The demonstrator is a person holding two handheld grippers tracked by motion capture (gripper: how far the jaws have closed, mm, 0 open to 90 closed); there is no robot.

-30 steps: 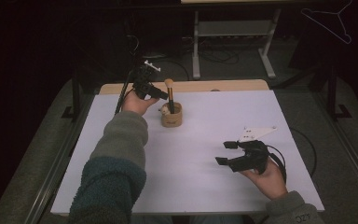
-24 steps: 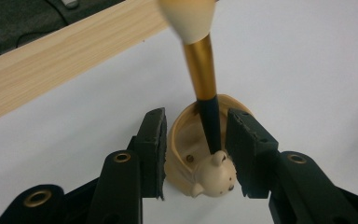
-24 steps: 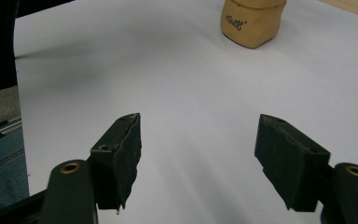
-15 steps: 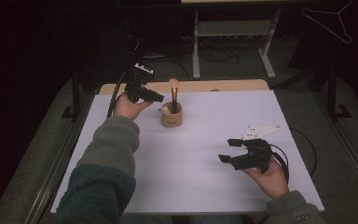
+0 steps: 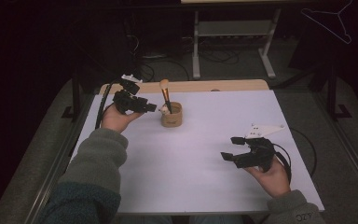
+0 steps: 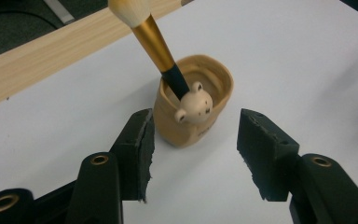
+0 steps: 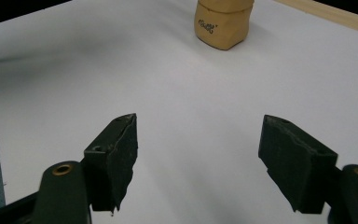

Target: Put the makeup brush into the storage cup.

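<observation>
A tan cup (image 5: pixel 172 116) with a small bear head on its rim stands at the back left of the white table (image 5: pixel 214 121). In it leans a makeup brush (image 5: pixel 164 92) with a gold ferrule, bristles up. My left gripper (image 5: pixel 148 108) hovers just left of the cup and points at it. Its jaws have just been opening, and nothing is between them. Seen from the left gripper view, the cup (image 6: pixel 193 105) and brush (image 6: pixel 151 35) sit just beyond the open left gripper (image 6: pixel 193 149). My right gripper (image 5: pixel 230 148) rests open and empty at the front right, facing the cup (image 7: pixel 223 21); its pads (image 7: pixel 116 154) stand wide apart.
A wooden strip (image 5: pixel 223 85) runs along the table's far edge. Behind it on the dark floor are a metal stand (image 5: pixel 233 32) and cables. A wire hanger (image 5: pixel 331 21) shows at the top right. Broad white table surface lies between the two hands.
My left gripper has let go of the brush, opened, and drawn back to the left of the cup. The brush now leans in the cup. The right gripper has not moved.
</observation>
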